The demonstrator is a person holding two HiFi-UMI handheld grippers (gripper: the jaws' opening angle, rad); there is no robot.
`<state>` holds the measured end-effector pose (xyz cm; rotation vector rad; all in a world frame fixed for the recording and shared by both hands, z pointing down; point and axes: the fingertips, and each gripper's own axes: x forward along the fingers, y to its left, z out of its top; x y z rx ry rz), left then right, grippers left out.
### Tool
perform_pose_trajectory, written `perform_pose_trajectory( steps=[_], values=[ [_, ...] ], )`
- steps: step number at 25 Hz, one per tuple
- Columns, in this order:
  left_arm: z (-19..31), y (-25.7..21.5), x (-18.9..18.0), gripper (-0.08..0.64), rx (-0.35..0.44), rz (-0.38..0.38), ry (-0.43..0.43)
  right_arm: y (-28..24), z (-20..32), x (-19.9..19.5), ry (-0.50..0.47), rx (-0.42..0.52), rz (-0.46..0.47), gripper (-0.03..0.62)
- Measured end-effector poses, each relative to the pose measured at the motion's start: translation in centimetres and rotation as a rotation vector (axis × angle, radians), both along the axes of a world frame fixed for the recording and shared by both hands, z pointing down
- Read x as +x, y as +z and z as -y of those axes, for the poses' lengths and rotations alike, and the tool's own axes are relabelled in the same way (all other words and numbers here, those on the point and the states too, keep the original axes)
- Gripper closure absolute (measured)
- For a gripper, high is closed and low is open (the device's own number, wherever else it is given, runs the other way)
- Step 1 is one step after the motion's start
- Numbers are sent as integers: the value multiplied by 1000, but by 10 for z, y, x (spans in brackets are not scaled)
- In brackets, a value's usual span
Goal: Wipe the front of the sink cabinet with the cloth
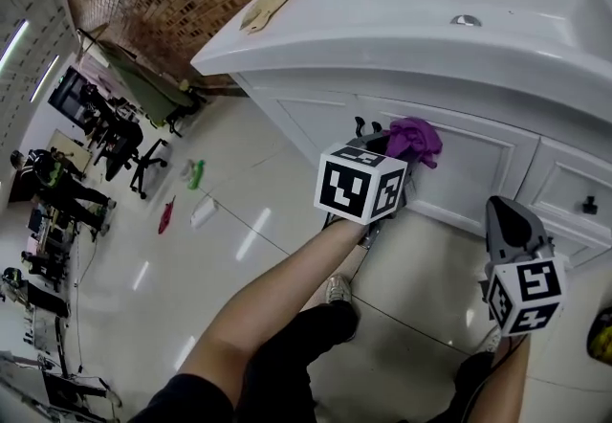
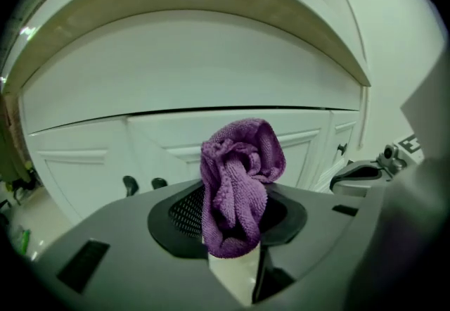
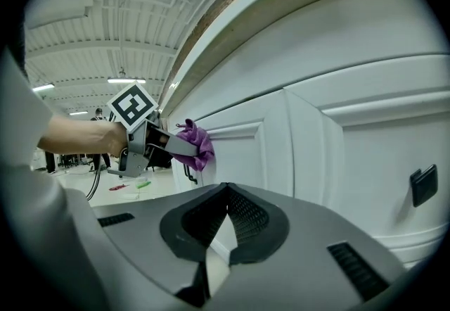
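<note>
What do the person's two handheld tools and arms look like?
Both are grey plastic two-jaw tools: left tool, right tool. Each carries a white cube with black square markers, plus black mesh pads. A black cable hangs from the left one. Forearms unsleeved.

From the head we look steeply down on the cabinet (image 1: 478,158); both gripper views face its front from close, low — the right view also shows the left gripper (image 3: 181,148).
</note>
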<state>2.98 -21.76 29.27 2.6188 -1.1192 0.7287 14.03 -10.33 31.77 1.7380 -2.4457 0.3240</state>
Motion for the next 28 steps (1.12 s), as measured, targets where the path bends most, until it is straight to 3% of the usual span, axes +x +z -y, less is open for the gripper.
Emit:
perform_pose_trajectory(
  steps=[9,19,23,28],
  values=[
    [21,-9,-50,410,-6,-27,-126,1,11,-25,-30,1,-1,591],
    [18,9,-58,410,11,-29,-147,5,14,-36,-48,-4,-9,591],
    [11,28,-58,410,-38,-22,-154,2,11,-30,-43,-3,-7,591],
    [16,32,-57,410,-44,-17,-174,0,11,-30,-44,0,-7,591]
  ],
)
